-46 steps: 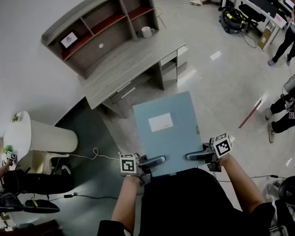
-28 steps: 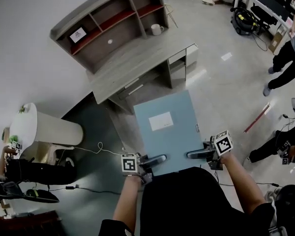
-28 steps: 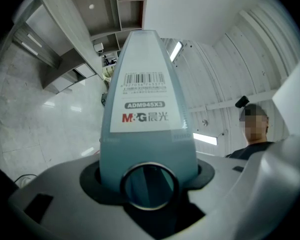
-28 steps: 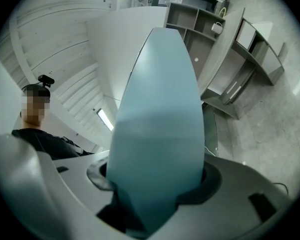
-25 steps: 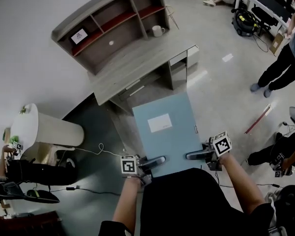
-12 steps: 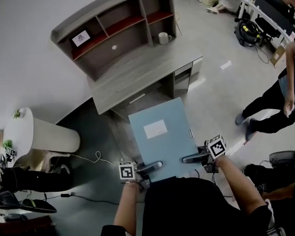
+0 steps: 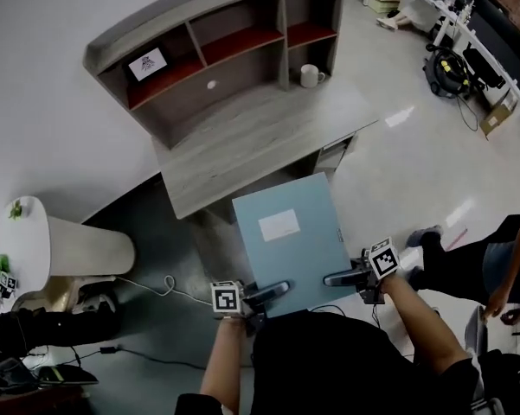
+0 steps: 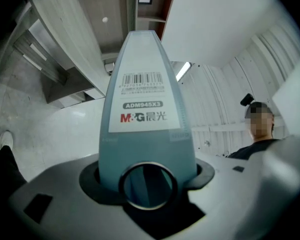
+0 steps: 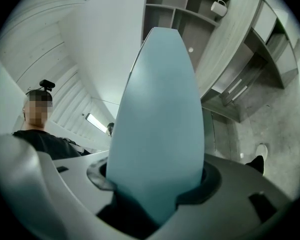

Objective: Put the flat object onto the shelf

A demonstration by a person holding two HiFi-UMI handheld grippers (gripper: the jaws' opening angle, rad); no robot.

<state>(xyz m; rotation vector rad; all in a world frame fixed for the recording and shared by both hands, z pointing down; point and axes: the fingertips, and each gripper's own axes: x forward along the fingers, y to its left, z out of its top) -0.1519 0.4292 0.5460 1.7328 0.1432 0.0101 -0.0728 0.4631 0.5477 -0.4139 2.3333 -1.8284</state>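
I hold a flat light-blue file box (image 7: 290, 240) level in front of me, a white label on its top. My left gripper (image 7: 264, 294) is shut on its near left corner and my right gripper (image 7: 342, 277) on its near right corner. The left gripper view looks along the labelled spine of the box (image 8: 142, 114), wedged between the jaws of the left gripper (image 8: 147, 176). In the right gripper view, the plain edge of the box (image 9: 159, 114) sits between the jaws of the right gripper (image 9: 157, 184). The grey shelf unit (image 7: 216, 41) stands on the desk (image 7: 242, 137) ahead.
A white mug (image 7: 310, 75) stands at the shelf's right end and a small picture frame (image 7: 147, 62) in its left compartment. A white round table (image 7: 35, 240) is at the left, a cable (image 7: 147, 288) on the floor. A person's legs (image 7: 467, 266) are at the right.
The desk and shelf have come nearer and sit more centred ahead of the box. Both grips on the box are unchanged. The person at the right has walked closer.
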